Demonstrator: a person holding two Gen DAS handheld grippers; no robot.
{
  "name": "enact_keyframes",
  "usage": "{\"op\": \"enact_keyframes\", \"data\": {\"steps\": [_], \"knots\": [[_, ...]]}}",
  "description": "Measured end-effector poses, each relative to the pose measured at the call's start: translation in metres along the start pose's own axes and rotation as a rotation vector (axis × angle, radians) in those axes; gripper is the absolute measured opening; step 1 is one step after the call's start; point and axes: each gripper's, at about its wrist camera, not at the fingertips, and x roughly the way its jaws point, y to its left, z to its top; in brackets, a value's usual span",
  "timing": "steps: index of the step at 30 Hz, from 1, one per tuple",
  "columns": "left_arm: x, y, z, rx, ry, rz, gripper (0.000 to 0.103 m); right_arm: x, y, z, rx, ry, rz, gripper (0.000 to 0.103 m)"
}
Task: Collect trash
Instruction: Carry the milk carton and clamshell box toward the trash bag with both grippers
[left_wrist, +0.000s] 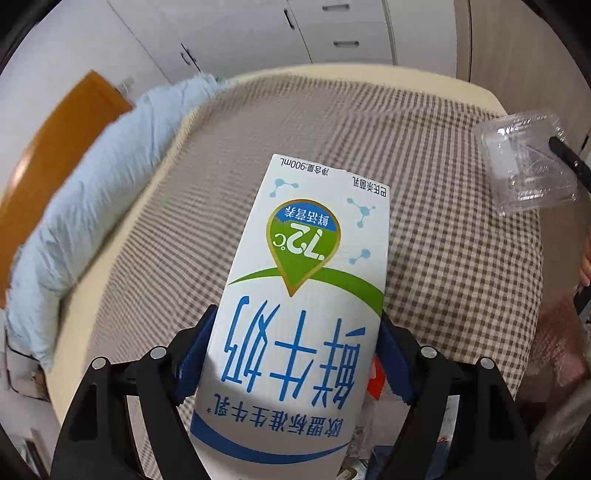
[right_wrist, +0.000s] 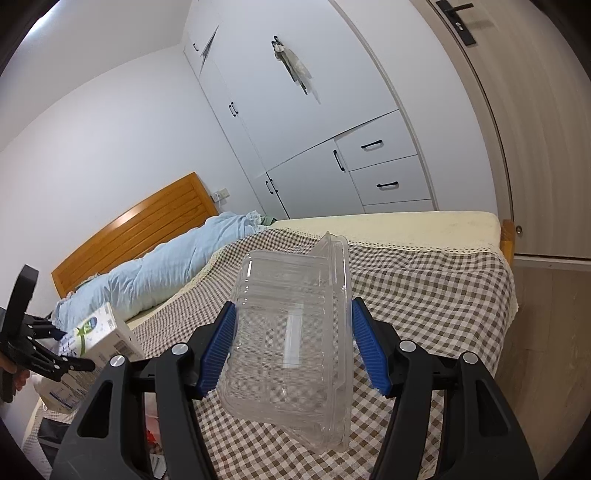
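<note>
My left gripper (left_wrist: 295, 328) is shut on a white milk carton (left_wrist: 299, 295) with blue and green print, held above the checkered bed. The carton also shows in the right wrist view (right_wrist: 99, 336), held by the left gripper (right_wrist: 55, 343) at the far left. My right gripper (right_wrist: 291, 332) is shut on a clear plastic clamshell box (right_wrist: 291, 328), held above the bed. In the left wrist view the clamshell box (left_wrist: 524, 162) hangs at the upper right with a black finger (left_wrist: 569, 158) of the right gripper on it.
A bed with a brown checkered cover (right_wrist: 424, 288) fills the middle. A light blue quilt (right_wrist: 155, 269) lies along the wooden headboard (right_wrist: 136, 225). White wardrobes (right_wrist: 314, 129) stand behind and a door (right_wrist: 535, 129) at right. Mixed litter (left_wrist: 373, 380) shows below the carton.
</note>
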Motion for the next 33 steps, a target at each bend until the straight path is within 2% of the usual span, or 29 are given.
{"op": "enact_keyframes", "data": {"steps": [6, 14, 19, 24, 33], "knots": [[-0.049, -0.020, 0.010, 0.013, -0.063, 0.056, 0.076, -0.012, -0.004, 0.006, -0.002, -0.024, 0.022, 0.061], [-0.113, -0.055, -0.004, 0.005, -0.117, 0.099, 0.076, -0.035, 0.000, 0.011, -0.007, -0.054, 0.100, 0.061], [-0.148, -0.092, -0.021, -0.026, -0.168, 0.101, 0.076, -0.063, 0.004, 0.017, -0.052, -0.079, 0.175, 0.061], [-0.172, -0.131, -0.046, -0.037, -0.190, 0.100, 0.076, -0.096, 0.006, 0.020, -0.098, -0.105, 0.204, 0.061], [-0.197, -0.187, -0.089, -0.046, -0.227, 0.066, 0.076, -0.150, 0.002, 0.011, -0.135, -0.070, 0.238, 0.061]]}}
